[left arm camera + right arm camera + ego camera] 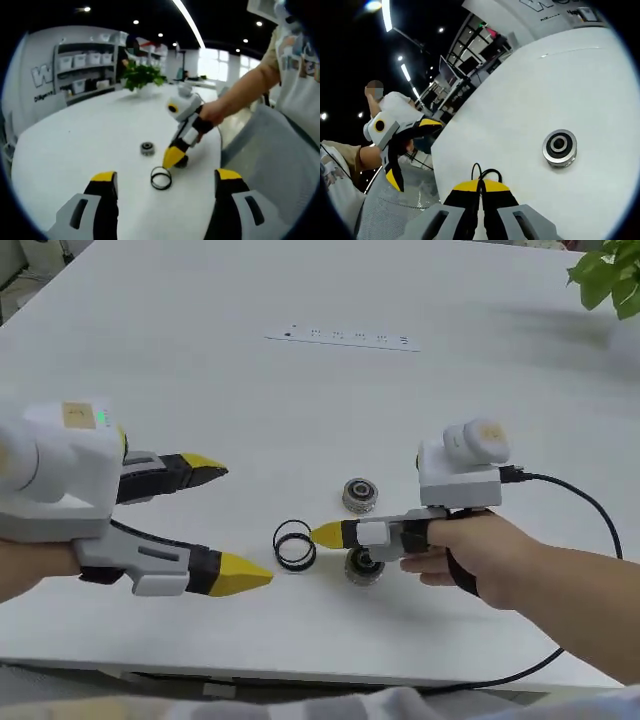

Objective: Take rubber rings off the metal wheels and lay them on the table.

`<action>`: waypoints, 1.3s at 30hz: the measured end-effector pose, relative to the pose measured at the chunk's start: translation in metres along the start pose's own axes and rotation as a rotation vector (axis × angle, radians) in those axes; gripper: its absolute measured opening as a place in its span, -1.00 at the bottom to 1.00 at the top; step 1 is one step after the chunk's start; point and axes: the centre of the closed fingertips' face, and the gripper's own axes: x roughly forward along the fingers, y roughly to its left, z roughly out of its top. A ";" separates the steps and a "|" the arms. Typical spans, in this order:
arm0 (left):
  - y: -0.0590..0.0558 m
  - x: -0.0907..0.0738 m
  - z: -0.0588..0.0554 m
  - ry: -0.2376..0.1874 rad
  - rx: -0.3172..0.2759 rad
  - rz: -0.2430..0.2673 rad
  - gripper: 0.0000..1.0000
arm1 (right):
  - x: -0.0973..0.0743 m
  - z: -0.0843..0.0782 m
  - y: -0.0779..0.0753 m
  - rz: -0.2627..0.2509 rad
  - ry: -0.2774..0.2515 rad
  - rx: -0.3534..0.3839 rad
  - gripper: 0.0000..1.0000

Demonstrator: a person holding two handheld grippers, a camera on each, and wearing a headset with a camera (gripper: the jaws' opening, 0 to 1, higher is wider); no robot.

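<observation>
Black rubber rings [294, 545] lie on white table [300, 400].

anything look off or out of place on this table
Nothing stands out. The rubber rings lie flat on the table at the tip of the shut right tongs; one metal wheel sits beyond them, a second wheel just under those tongs.

The left gripper [228, 522] is held level, its two yellow-tipped fingers [243, 576] spread wide apart, one above the other in the head view; the right gripper [322, 534] points back toward the gap between those fingers, its own two pressed together tip to tip; the right hand [468, 548] wraps the handle behind them, thumb side up; the forearm [575, 595] trails off behind the hand.
</observation>
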 end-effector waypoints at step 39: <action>-0.001 0.000 -0.008 0.033 -0.008 -0.001 0.56 | 0.001 -0.007 -0.007 -0.088 0.098 -0.210 -0.67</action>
